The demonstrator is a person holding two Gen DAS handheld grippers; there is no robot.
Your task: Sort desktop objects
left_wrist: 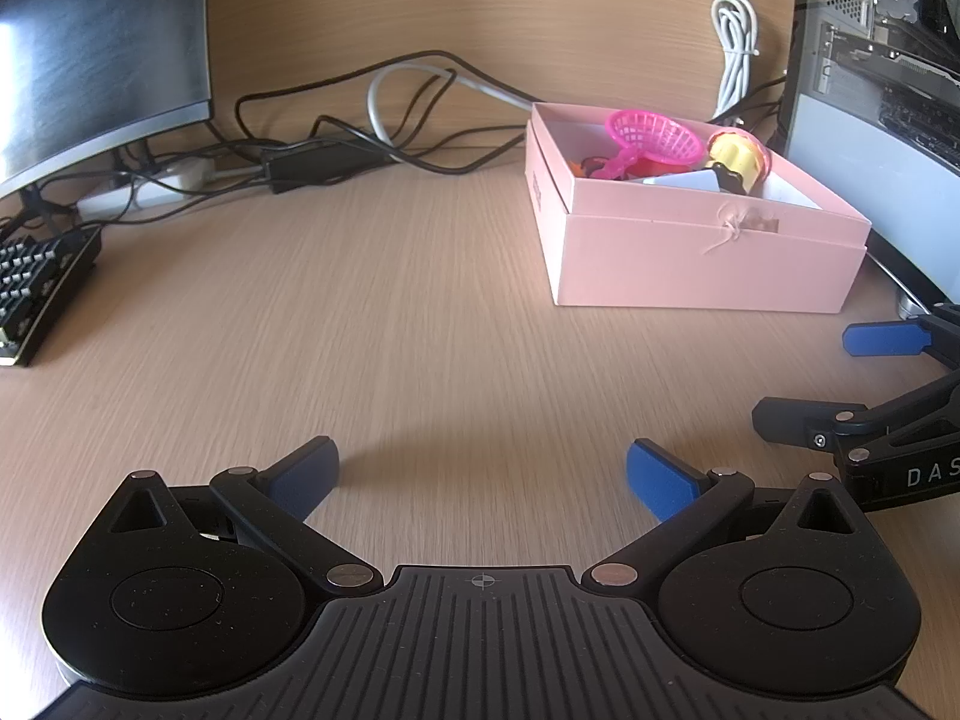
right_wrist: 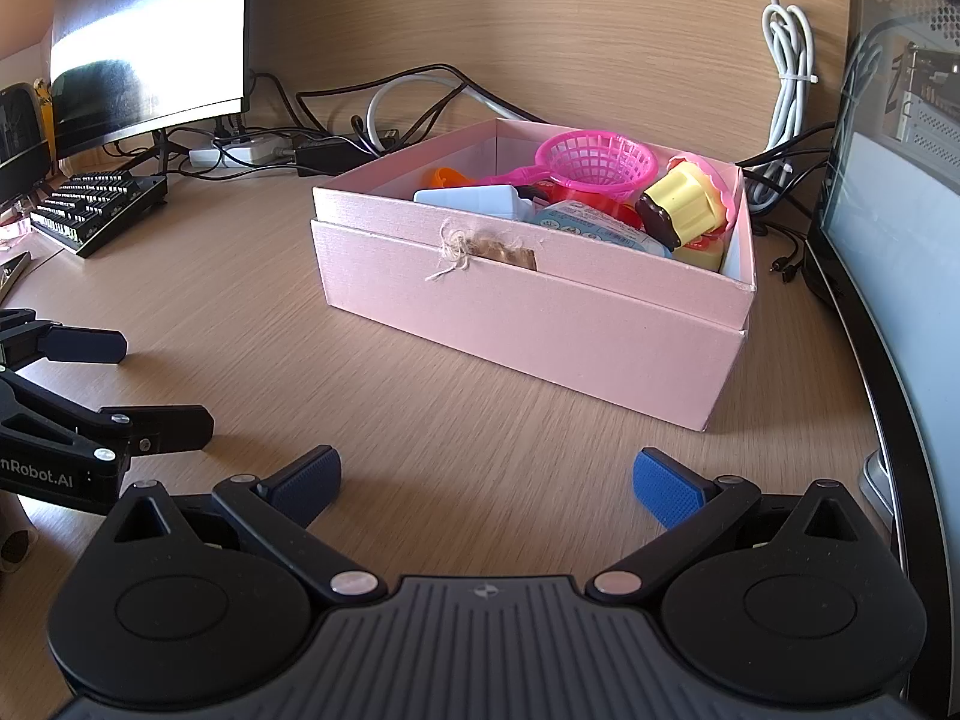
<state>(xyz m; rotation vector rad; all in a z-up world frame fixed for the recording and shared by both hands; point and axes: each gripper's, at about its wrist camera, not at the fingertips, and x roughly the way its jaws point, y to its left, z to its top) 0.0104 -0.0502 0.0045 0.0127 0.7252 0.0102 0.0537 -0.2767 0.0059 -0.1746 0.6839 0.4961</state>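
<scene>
Both tools hang low over the bare wooden desk (left_wrist: pixel 420 312) with nothing in them; the left gripper (left_wrist: pixel 483 474) has its blue pads spread wide, and the right gripper (right_wrist: pixel 486 477) is spread just as wide, side by side and apart from each other; the toys are all in the pink box (right_wrist: pixel 540 324), which sits open near the computer case (right_wrist: pixel 900 240), likely so that things can be dropped in from above; a pink mesh basket (right_wrist: pixel 594 165) and a yellow toy cupcake (right_wrist: pixel 684 204) lie heaped on top with other small pieces; I see no loose object on the desk between the grippers and the box, so I judge the sorting is about finished; the keyboard (right_wrist: pixel 96 210) and cables (left_wrist: pixel 360 138) stay well clear
</scene>
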